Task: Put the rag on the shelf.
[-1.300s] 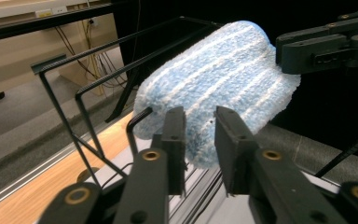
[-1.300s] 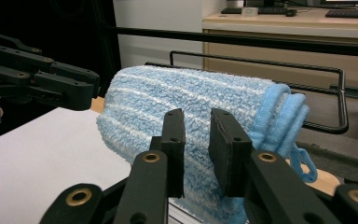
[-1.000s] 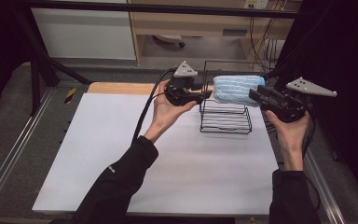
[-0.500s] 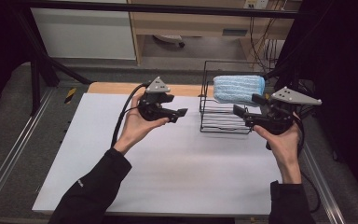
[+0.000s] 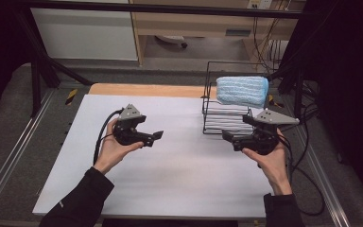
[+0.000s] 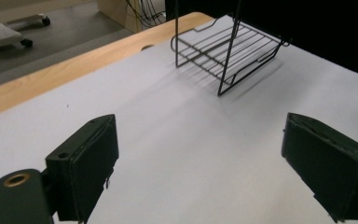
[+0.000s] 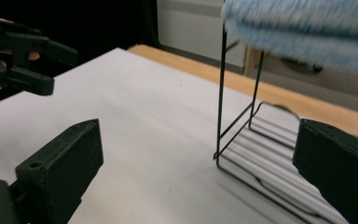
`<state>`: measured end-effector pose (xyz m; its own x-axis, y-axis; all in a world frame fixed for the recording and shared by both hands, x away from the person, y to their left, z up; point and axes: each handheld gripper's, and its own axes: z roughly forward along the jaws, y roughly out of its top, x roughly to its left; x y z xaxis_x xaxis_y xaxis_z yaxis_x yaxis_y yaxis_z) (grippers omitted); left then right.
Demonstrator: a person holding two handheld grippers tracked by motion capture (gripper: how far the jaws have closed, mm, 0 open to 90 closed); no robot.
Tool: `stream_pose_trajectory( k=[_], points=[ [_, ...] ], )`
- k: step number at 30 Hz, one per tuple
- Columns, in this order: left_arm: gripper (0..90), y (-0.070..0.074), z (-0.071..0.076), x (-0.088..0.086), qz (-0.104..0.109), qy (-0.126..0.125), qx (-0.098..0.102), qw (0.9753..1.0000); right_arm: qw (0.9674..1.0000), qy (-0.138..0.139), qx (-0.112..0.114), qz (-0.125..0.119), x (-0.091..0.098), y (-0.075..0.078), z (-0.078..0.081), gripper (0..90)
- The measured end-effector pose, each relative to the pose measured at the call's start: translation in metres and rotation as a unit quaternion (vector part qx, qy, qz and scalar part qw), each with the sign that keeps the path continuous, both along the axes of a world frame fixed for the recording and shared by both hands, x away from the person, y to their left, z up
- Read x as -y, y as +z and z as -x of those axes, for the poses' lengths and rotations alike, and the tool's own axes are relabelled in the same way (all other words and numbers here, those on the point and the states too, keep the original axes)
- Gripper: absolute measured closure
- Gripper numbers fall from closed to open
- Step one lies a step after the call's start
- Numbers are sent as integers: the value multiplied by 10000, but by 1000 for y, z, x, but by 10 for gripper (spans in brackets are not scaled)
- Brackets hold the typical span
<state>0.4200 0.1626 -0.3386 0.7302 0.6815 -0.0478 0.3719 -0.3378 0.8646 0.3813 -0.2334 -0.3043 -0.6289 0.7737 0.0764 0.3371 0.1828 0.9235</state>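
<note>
**Both tongs drawn back from the rack, cloth left on top**

Since a second ago both hands have come away from the wire rack (image 5: 227,113) and down toward the bench (image 5: 179,179). The left tongs (image 5: 157,136), which were up at the blue cloth (image 5: 242,91), now sit well to the left of the rack, low over the white surface. The right tongs (image 5: 227,135) have dropped just beside the rack's near right corner. Both pairs have just been opening; nothing is between either pair now.

Pose, high view: left forearm in a dark sleeve (image 5: 82,201) comes in from the bottom left, hand wrapped under the tool body, tips pointing right toward the rack. Right forearm rises from the bottom right, hand cupped under its tool, tips pointing left, the grey plate on top. The two tools face each other, well apart.

The blue cloth lies folded across the rack's top rim at the far right side, touched by neither tool.

Left gripper view: its own two pads (image 6: 86,163) stand wide apart over bare white bench, with the rack's lower shelf (image 6: 223,46) ahead and the wooden bench edge (image 6: 74,65) beyond. The cloth is cut off above this frame.

Right gripper view: pads (image 7: 63,163) wide apart, the rack's corner post (image 7: 222,93) close between them, the cloth's underside (image 7: 303,28) blurred overhead, and the left tongs (image 7: 58,67) in hand at far left.
</note>
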Motion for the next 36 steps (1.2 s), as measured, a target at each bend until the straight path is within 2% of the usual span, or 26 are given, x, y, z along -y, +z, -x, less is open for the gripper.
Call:
stream_pose_trajectory(
  k=[4,9,10,11,13,19,22,27,36],
  points=[
    [92,-16,10,-17,59,89,-21,9999,9998,99,-178,-28,0,-22,3,9],
    [92,-37,25,-35,32,118,-82,9999,9987,172,-440,-202,4,-52,7,7],
    [92,-41,27,-39,10,116,-83,9999,9981,189,-543,-216,7,-64,9,7],
    [92,-45,30,-43,-5,127,-94,9999,9981,189,-543,-216,7,-64,9,7],
    [92,-53,34,-51,-3,189,-120,9997,9974,152,-653,-256,10,-76,11,7],
    [92,-71,45,-74,-207,323,-143,9992,9959,186,-881,-100,21,-102,18,7],
    [92,-80,48,-84,-173,381,-194,9989,9954,223,-927,-74,27,-112,22,7],
    [91,-93,52,-95,-324,426,-285,9982,9948,244,-987,-76,37,-125,28,7],
    [90,-106,59,-103,-328,451,-399,9976,9945,229,-1026,22,44,-132,31,7]
  ],
)
